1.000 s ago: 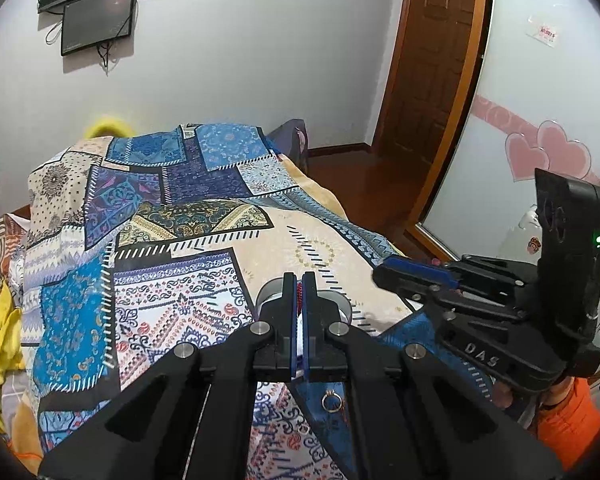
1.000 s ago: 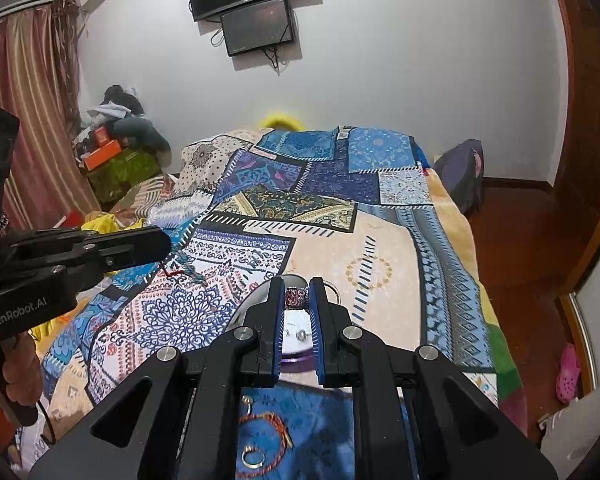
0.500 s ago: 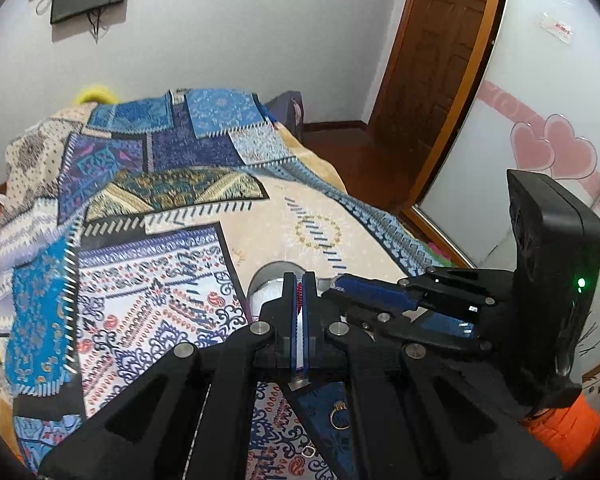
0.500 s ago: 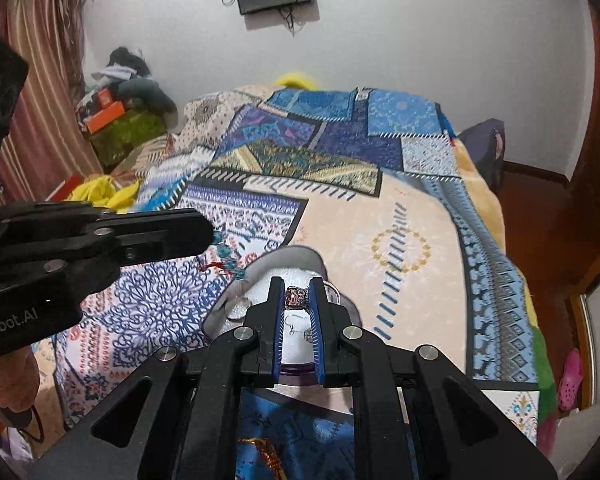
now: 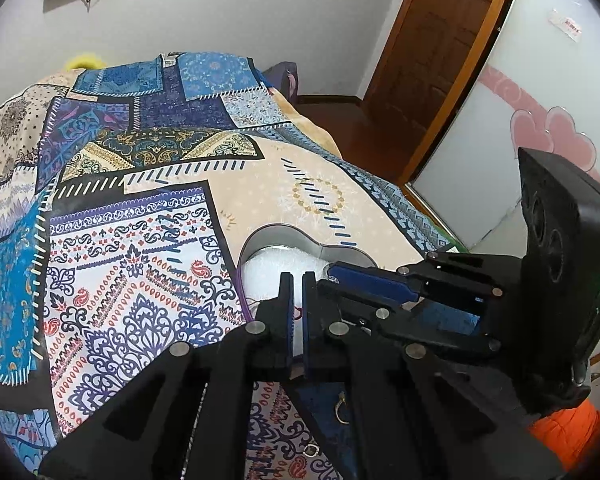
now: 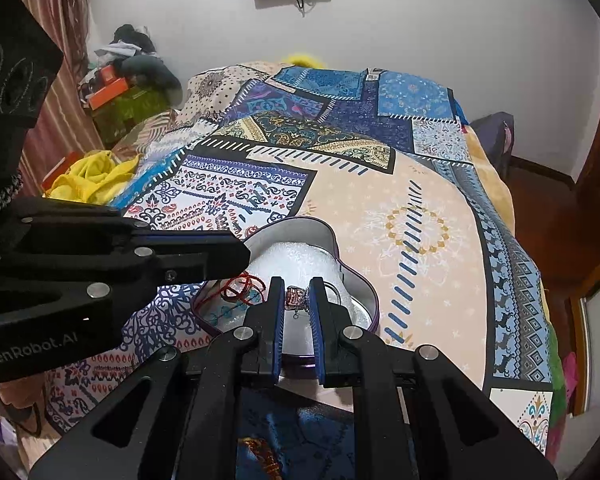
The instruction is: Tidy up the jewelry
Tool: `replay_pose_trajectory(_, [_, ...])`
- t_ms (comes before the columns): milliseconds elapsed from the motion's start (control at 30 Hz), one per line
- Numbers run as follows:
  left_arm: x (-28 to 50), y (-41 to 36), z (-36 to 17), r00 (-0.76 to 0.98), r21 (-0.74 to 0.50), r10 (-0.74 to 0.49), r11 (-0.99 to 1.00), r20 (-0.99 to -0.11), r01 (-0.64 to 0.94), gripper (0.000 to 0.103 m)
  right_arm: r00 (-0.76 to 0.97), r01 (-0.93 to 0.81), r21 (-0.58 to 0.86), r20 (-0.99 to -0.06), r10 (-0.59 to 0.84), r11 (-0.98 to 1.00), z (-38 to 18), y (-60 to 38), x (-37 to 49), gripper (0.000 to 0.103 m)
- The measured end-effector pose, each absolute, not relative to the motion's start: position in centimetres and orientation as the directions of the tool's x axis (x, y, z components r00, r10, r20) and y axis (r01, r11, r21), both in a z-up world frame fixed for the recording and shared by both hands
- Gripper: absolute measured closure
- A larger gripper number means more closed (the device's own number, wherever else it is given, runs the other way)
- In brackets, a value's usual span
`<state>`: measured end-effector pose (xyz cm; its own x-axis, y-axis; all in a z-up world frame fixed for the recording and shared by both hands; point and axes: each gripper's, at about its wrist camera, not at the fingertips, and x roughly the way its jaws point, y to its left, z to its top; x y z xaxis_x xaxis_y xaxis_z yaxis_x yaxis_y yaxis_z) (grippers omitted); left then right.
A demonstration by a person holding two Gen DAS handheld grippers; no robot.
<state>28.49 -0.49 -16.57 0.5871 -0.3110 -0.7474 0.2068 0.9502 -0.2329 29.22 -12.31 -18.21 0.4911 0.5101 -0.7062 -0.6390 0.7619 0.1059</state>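
A heart-shaped tin with a grey metal wall, a thin purple rim and a white foam lining is being carried by the patchwork bedspread, near its front edge and towards the right-hand side. Over the tin's foam, a small dark-red patterned ring, with a fine metal bit hanging beneath it, is being pinched by the right gripper between its blue ribbed pads, the jaws being held only as far apart as the ring is wide. A tangle of red cord is being draped across the tin's left rim, just beside the left gripper, whose flat black fingers are being kept pressed together; a thin red strand is showing at their gap in the left wrist view, though whether it is being clamped cannot be told. Small gold-coloured rings are lying on a dark blue patch of the cloth at the bed's front edge, partly hidden beneath the gripper arms
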Motion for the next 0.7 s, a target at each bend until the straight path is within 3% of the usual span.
replay_pose_trajectory(300, [27.1, 0.4, -15.6, 0.612, -0.218, -0.279, 0.96, -0.74, 0.175, 0.1, 0.488, -0.633, 0.081, -0.73, 0.478, 0.77, -18.1, -11.8, 29.1, 0.092])
replay_pose_trajectory(433, [26.7, 0.8, -15.0, 0.623, -0.199, -0.256, 0.967, -0.739, 0.161, 0.092, 0.494, -0.627, 0.073, -0.733, 0.468, 0.776, -17.7, -11.8, 29.0, 0.091])
replay_pose_trajectory(700, [25.1, 1.1, -13.3, 0.649, -0.18, -0.233, 0.972, -0.724, 0.149, 0.087, 0.531, -0.617, 0.057, -0.706, 0.469, 0.785, -15.7, -12.3, 27.8, 0.072])
